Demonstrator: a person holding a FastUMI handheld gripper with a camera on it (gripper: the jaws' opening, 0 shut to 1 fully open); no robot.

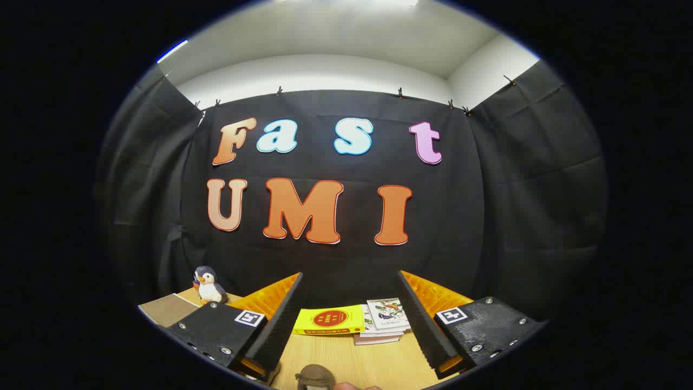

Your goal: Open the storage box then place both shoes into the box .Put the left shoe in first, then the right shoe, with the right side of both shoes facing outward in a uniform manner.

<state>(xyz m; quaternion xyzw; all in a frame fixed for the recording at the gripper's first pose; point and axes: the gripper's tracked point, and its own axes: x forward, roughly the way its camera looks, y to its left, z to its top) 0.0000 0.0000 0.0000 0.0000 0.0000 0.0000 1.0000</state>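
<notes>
Right now the claw (pixel 346 330) is hanging wide apart, holding nothing, and pointing level toward the booth's cloth wall rather than down at the work. Taking the yellow book (pixel 329 320) as landmark: it is lying flat on the tabletop (pixel 346 360) beyond the fingertips, between the two fingers. Just to its right a small stack of white booklets (pixel 384 319) is resting, touching or nearly touching it. Well to its left a toy penguin (pixel 209 285) is standing upright on a tan board (pixel 165 309). Nearer than the book, below the gap between the fingers, a small brown rounded thing (pixel 314 375) is poking up; it may be part of a shoe, but I cannot tell.

The storage box is not appearing ahead of the claw, so I am judging the opening step as not yet begun. Doing it well is probably calling for tipping the claw downward first, finding the box lid, and approaching it squarely with the fingers kept spread until they are bracketing the lid's edge.

For room: the wood nearer than the book is lying bare, giving space to swing low. The book and booklets are marking the far limit before the wall, and the penguin is crowding the left side, so sweeping wide there is risking a knock
</notes>
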